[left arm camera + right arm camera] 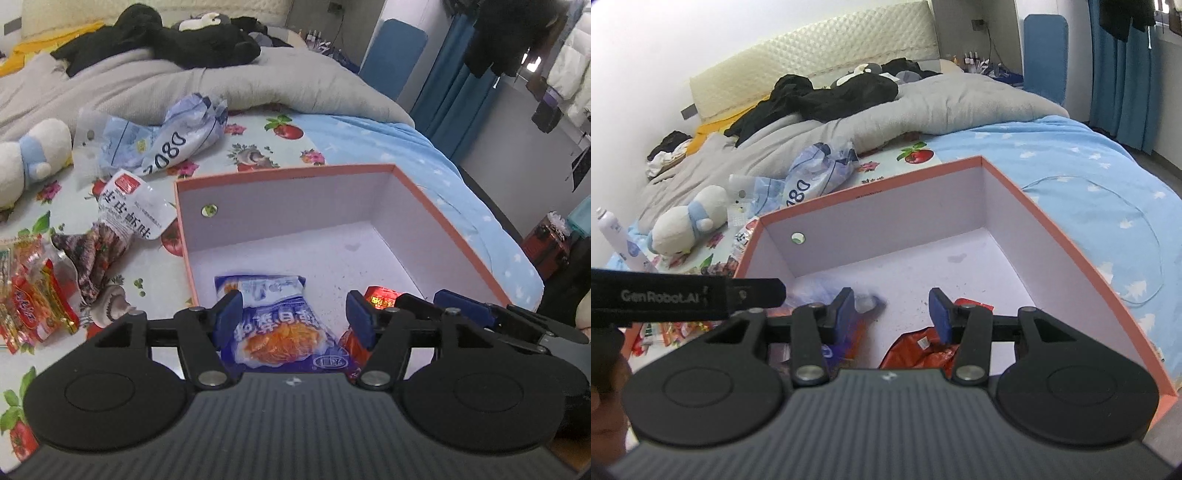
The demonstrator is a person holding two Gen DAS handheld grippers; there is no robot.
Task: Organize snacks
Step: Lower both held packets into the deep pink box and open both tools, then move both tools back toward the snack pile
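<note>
While both hover over the box (pixel 443 206), each hand-held gripper gapes empty.

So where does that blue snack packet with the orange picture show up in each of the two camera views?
Left wrist view: the blue snack packet lies on the box floor, bottom centre, between the open left tool fingers.
Right wrist view: the packet sits lower left in the box, mostly hidden behind the right tool.
Shared landmark: the round hole in the box's left wall.
</note>
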